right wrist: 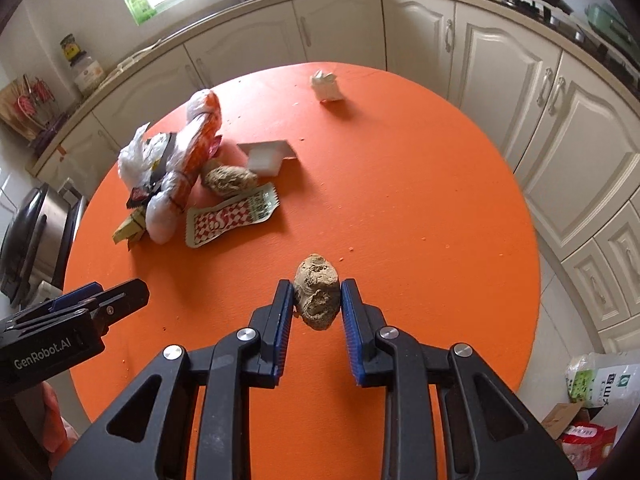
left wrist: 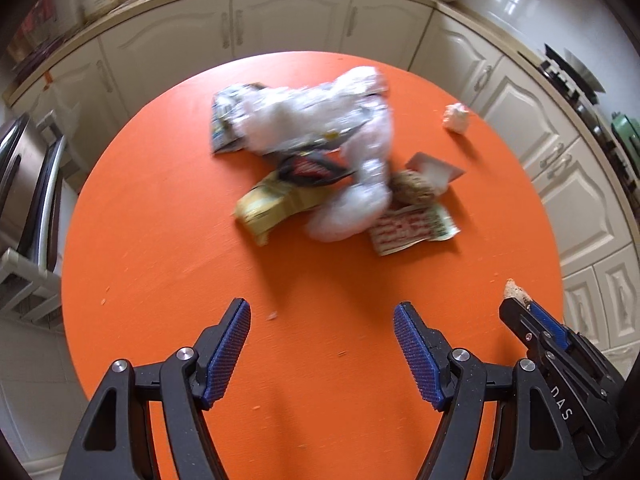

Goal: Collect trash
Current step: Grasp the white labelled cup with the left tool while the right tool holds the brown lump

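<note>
The right gripper (right wrist: pixel 317 300) is closed on a brown lump (right wrist: pixel 317 297), its blue pads pressing the lump's two sides above the near part of the round orange table (right wrist: pixel 400 184). The lump is egg-shaped and crinkled; its long axis runs along the fingers, one end pointing away from the camera past the fingertips, the other hanging back between the pads. In the left wrist view only its pale tip (left wrist: pixel 514 290) shows beyond the right gripper's fingertips. The left gripper (left wrist: pixel 322 316) hangs over the near edge of the table with its jaws partly spread and nothing between them; only bare tabletop shows in the gap. It sits just left of the right gripper, the two apart. Toward the far left of the table lies a heap of trash: a clear plastic bag (right wrist: pixel 176 168) with its long axis running from near to far, a second brown lump (right wrist: pixel 231 178) touching its right side, a red-and-white wrapper (right wrist: pixel 232 216) lying flat just in front of that lump with its long axis slanting up to the right, a yellow wrapper (right wrist: pixel 128 230) at the bag's near end, and a white card (right wrist: pixel 266 156) behind the lump. A crumpled white tissue (right wrist: pixel 327 86) sits alone near the far edge, well apart from the heap. Cream cabinets (right wrist: pixel 500 80) curve behind the table.
</note>
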### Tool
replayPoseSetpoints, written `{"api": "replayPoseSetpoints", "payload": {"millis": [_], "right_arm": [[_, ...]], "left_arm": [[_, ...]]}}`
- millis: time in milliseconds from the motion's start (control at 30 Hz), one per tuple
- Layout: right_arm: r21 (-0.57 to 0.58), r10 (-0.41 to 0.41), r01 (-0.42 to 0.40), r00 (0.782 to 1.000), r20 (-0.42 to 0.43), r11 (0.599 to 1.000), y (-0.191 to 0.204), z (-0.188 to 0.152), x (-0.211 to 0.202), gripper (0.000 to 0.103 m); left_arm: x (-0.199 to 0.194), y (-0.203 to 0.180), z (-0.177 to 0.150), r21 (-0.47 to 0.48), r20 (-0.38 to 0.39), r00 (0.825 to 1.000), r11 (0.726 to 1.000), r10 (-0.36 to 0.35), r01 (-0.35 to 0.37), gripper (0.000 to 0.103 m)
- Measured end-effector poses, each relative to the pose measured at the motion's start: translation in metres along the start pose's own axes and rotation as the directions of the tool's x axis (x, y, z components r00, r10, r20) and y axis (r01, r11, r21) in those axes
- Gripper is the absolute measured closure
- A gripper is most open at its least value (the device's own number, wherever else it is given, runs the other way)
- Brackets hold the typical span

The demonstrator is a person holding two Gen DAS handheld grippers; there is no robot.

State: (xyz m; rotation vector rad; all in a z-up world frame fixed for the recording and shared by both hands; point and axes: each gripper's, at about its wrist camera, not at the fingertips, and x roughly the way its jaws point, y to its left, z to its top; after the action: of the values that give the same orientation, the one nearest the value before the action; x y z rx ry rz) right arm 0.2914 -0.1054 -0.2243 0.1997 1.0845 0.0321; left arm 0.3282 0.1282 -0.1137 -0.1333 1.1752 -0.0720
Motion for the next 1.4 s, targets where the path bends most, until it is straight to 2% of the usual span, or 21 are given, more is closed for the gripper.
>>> {"api": "replayPoseSetpoints", "payload": {"millis": [333, 467, 600, 667, 767, 900, 933, 967, 1000, 1033, 1100, 1167, 1200, 1400], "right_arm": [[0.083, 0.023, -0.030, 0.996, 0.091, 0.996, -0.074, 0.049, -0.011, 0.078], [0.087, 0.027, -0.037, 0.994, 0.109, 0.996, -0.094, 0.070, -0.002, 0.078], [0.082, 0.047, -0.056, 0.994, 0.103, 0.995, -0.105, 0.085, 0.011, 0.078], [0.078, 0.063, -0.071, 0.993, 0.104, 0.994, -0.108, 0.091, 0.016, 0.078], [0.075, 0.081, -0.089, 0.991, 0.102, 0.993, -0.110, 0.096, 0.022, 0.078], [0.065, 0.095, -0.101, 0.991, 0.094, 0.993, -0.108, 0.098, 0.030, 0.078], [0.064, 0.099, -0.105, 0.991, 0.090, 0.992, -0.108, 0.099, 0.032, 0.078], [0.066, 0.102, -0.108, 0.991, 0.087, 0.992, -0.108, 0.099, 0.034, 0.078], [0.068, 0.103, -0.108, 0.991, 0.084, 0.992, -0.108, 0.100, 0.035, 0.078], [0.070, 0.100, -0.106, 0.992, 0.081, 0.992, -0.108, 0.100, 0.037, 0.078], [0.076, 0.099, -0.105, 0.992, 0.072, 0.992, -0.109, 0.101, 0.040, 0.078], [0.079, 0.099, -0.104, 0.993, 0.063, 0.991, -0.109, 0.101, 0.043, 0.078], [0.079, 0.097, -0.101, 0.993, 0.060, 0.992, -0.108, 0.102, 0.045, 0.078], [0.075, 0.093, -0.096, 0.994, 0.050, 0.992, -0.103, 0.100, 0.043, 0.078]], "left_arm": [[0.032, -0.088, 0.066, 0.094, -0.033, 0.999, 0.996, 0.002, 0.001, 0.033], [0.061, -0.111, 0.091, 0.101, -0.092, 0.996, 0.995, 0.000, 0.009, 0.033], [0.089, -0.124, 0.108, 0.122, -0.132, 0.990, 0.992, 0.043, -0.027, 0.035], [0.095, -0.129, 0.117, 0.140, -0.097, 0.992, 0.988, 0.076, -0.063, 0.035], [0.106, -0.133, 0.129, 0.143, -0.084, 0.991, 0.985, 0.104, -0.092, 0.035], [0.134, -0.130, 0.134, 0.136, -0.161, 0.982, 0.988, 0.101, -0.079, 0.036], [0.139, -0.130, 0.135, 0.151, -0.145, 0.982, 0.984, 0.122, -0.100, 0.036], [0.144, -0.131, 0.136, 0.160, -0.138, 0.979, 0.979, 0.150, -0.127, 0.037], [0.150, -0.129, 0.138, 0.154, -0.149, 0.977, 0.980, 0.152, -0.129, 0.045], [0.155, -0.127, 0.140, 0.144, -0.167, 0.976, 0.983, 0.138, -0.115, 0.044], [0.158, -0.124, 0.144, 0.130, -0.159, 0.982, 0.988, 0.099, -0.079, 0.059], [0.160, -0.125, 0.148, 0.139, -0.149, 0.984, 0.987, 0.100, -0.080, 0.065], [0.162, -0.126, 0.149, 0.146, -0.130, 0.988, 0.987, 0.080, -0.061, 0.065], [0.157, -0.127, 0.140, 0.171, -0.104, 0.992, 0.984, 0.074, -0.056, 0.066]]}}
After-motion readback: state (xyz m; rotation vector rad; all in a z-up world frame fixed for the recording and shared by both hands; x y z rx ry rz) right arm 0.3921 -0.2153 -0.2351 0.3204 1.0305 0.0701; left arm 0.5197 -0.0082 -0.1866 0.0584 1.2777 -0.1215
